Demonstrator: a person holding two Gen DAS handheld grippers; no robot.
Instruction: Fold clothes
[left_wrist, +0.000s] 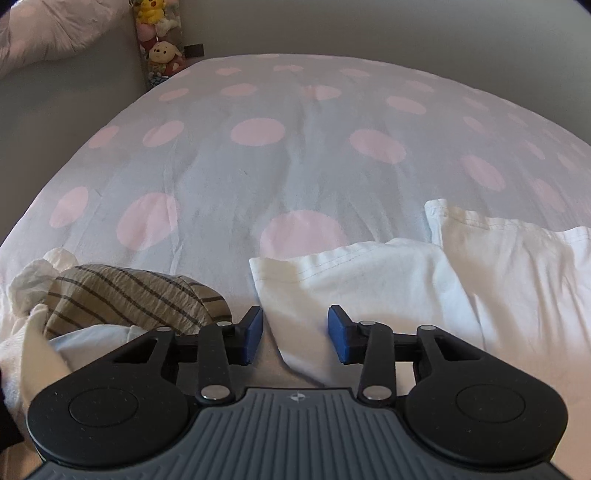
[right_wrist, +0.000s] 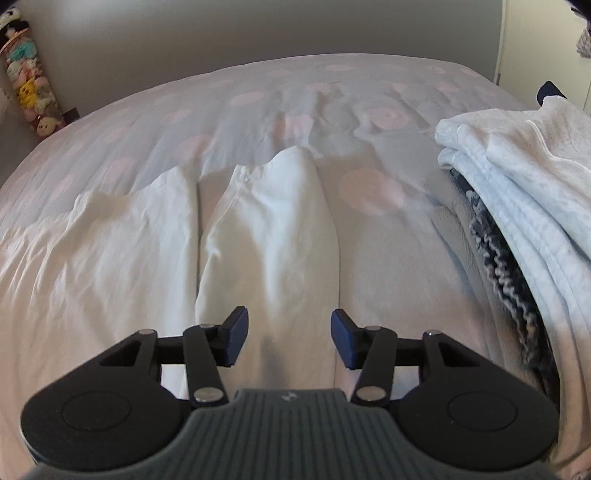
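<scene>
Left claw: the left claw (left_wrist: 295, 334) had its blue pads (left_wrist: 253, 334) apart, with nothing between them but the near corner of the white garment (left_wrist: 369, 280) lying under the gap
Right claw: the right claw (right_wrist: 284, 338) also stood with its pads (right_wrist: 343, 341) spread wide, holding nothing, low over a long strip of the white garment (right_wrist: 269, 221)
White garment: it lay spread on the bed (left_wrist: 295, 166), in the near half; in the left wrist view two hemmed edges with visible stitching pointed away from the camera, one just beyond the claw and one farther right; in the right wrist view it showed as wrinkled folds running away from the claw, a narrow strip in the middle and a wider sheet to its left
Bed cover: pale, with large pink dots, creased down the middle
Striped cloth: a crumpled tan cloth with dark stripes (left_wrist: 129, 295) sat at the near left of the left claw, resting on other white fabric (left_wrist: 33, 280)
Folded pile: in the right wrist view a stack of pale clothes (right_wrist: 517, 184) lay at the right of the bed, on top of a dark patterned piece (right_wrist: 506, 273)
Far corner: a column of plush toys (left_wrist: 159, 40) stood against the wall beyond the bed
</scene>
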